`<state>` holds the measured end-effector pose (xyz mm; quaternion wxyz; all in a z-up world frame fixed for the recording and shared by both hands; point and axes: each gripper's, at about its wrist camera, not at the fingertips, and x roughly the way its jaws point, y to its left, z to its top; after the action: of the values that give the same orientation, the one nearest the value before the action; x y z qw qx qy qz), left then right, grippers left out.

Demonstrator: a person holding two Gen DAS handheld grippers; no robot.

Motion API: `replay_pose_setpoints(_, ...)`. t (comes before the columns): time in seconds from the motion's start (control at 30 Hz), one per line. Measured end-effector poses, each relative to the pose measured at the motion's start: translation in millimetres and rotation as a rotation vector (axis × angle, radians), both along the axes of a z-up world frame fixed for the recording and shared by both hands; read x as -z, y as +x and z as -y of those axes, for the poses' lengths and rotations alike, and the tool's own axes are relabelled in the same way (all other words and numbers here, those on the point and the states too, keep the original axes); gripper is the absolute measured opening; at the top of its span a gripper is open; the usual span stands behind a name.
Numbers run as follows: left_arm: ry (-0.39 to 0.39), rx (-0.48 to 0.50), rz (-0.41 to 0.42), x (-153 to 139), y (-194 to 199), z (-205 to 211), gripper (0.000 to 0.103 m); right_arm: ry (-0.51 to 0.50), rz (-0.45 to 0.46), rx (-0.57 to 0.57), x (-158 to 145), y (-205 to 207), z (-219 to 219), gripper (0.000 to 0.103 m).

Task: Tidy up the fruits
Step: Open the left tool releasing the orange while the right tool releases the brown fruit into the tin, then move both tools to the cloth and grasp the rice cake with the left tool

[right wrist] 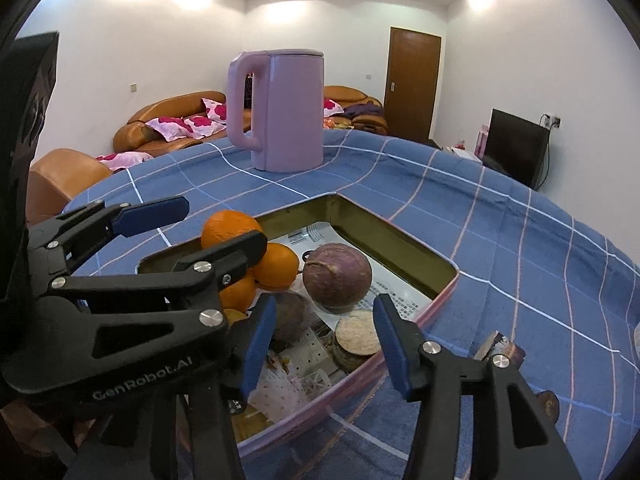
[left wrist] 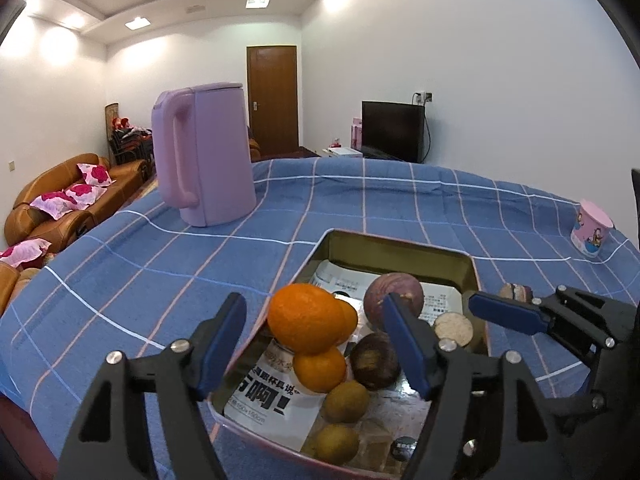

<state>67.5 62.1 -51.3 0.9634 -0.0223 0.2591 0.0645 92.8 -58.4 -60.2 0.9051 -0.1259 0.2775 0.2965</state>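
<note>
Nearest the cameras, both tongs hang over the near end of the tin (left wrist: 400, 245) on the blue checked counter (left wrist: 160, 264). The left tongs (left wrist: 316, 340) stand apart with nothing clamped; the top orange (left wrist: 304, 318) sits between the pads, but neither pad presses on it. The right tongs (right wrist: 324, 344) are also apart and empty, poised above a cut pale slice (right wrist: 357, 330) by the tin's near wall.

Most of the fruit looks already gathered. Inside the tin lie two small green fruits (left wrist: 345, 400), a dark round fruit (left wrist: 374, 360), a stack of oranges, and further back a large purple fruit (left wrist: 394, 294).

What seems left lies outside it: a cut piece (right wrist: 500, 346) on the cloth just beside the tin's right edge, and a brownish thing (right wrist: 548, 404) partly hidden behind the right tongs.

Further off, a pink kettle (left wrist: 204, 152) and a small pink cup (left wrist: 591, 228) stand well apart from the tin.
</note>
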Motion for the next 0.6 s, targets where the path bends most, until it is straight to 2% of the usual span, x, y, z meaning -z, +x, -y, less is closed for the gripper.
replay_pose_setpoints(0.1, -0.013, -0.016, 0.024, -5.8, -4.7, -2.7, 0.082, 0.018, 0.014, 0.024, -2.4, -3.4, 8.5, 0.053)
replay_pose_setpoints(0.33, -0.020, -0.008, 0.049, -15.2, -10.3, 5.5, 0.082, 0.040, 0.053, 0.148, -10.0, -9.7, 62.5, 0.053)
replay_pose_setpoints(0.6, 0.023, 0.063, 0.044, -19.7, -5.1, 48.3, 0.082, 0.021, -0.010, 0.370, -7.3, 9.5, 137.3, 0.053)
